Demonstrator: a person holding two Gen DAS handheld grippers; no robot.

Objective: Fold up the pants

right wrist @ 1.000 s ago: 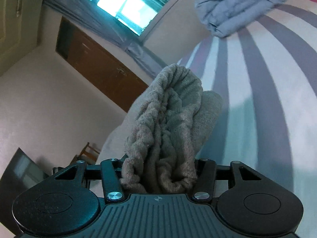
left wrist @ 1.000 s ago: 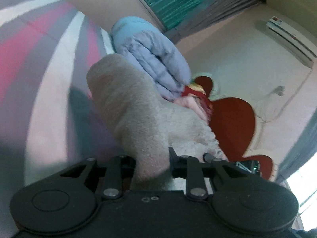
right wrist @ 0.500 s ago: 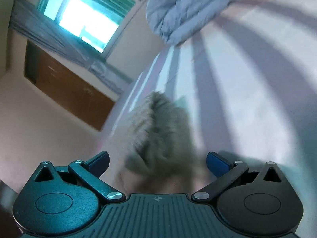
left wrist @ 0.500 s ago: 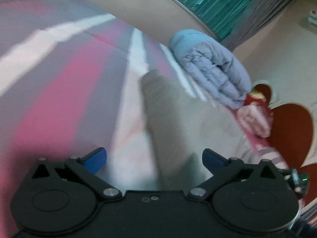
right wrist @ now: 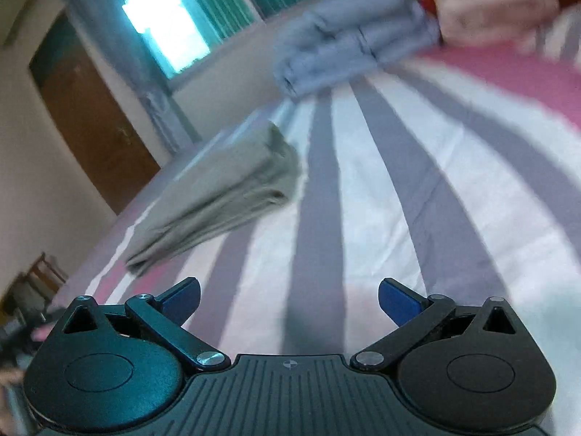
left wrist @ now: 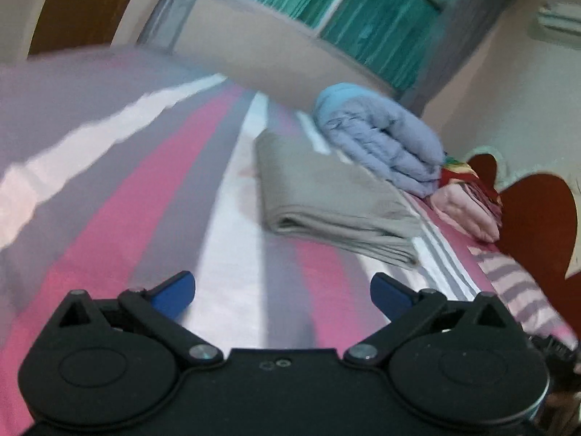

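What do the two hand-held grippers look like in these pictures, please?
Both look alike: a black plastic body with two round discs, black linkage arms on silver pivot screws, and blue finger pads. The left hand-held gripper has a smooth body with two small holes; the right hand-held gripper has a ribbed body with a small round crosshair mark. No cables or sleeves show.

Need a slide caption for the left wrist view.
Open left gripper above striped bed; folded pants lie ahead, beside a blue quilt.

striped bedsheet (left wrist: 225, 254) bare ahead, folded pants (left wrist: 326, 196) beyond — blue quilt (left wrist: 381, 145) behind
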